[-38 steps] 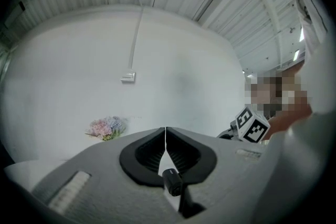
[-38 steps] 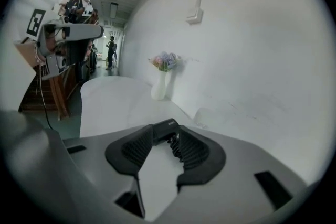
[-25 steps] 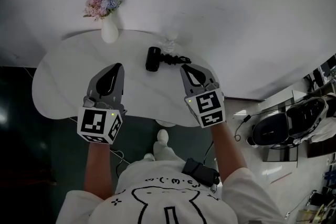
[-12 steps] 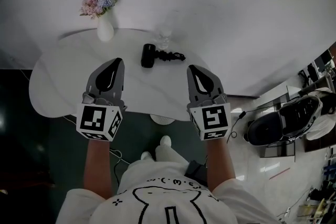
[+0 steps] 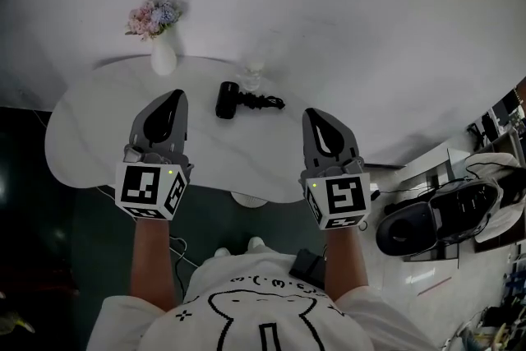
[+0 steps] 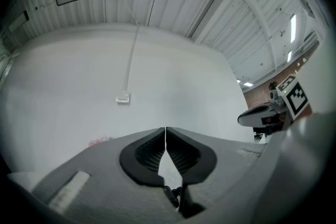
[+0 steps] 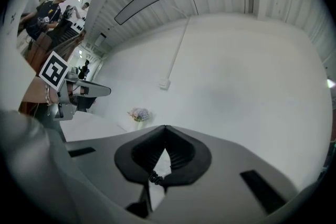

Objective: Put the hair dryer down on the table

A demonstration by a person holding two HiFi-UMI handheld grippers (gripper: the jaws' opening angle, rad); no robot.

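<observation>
The black hair dryer (image 5: 228, 99) lies on the white oval table (image 5: 99, 127) with its coiled cord (image 5: 263, 102) trailing to the right. No gripper touches it. My left gripper (image 5: 175, 98) hovers over the table to the dryer's left, jaws shut and empty. Its own view has the tips meeting (image 6: 166, 129) against the white wall. My right gripper (image 5: 316, 116) sits right of the dryer near the table's edge, also shut and empty, tips together (image 7: 165, 127). A bit of the black cord (image 7: 154, 178) shows low between its jaws.
A white vase of flowers (image 5: 161, 55) stands at the table's back left, and a clear glass (image 5: 251, 78) behind the dryer. A white wall rises beyond the table. Dark chairs (image 5: 427, 218) stand on the floor at the right. People (image 7: 52, 8) stand far off.
Both grippers have drawn back toward me, away from the hair dryer. The right gripper pulled farthest, from beside the cord to the table's edge. The dryer stays put on the table.
</observation>
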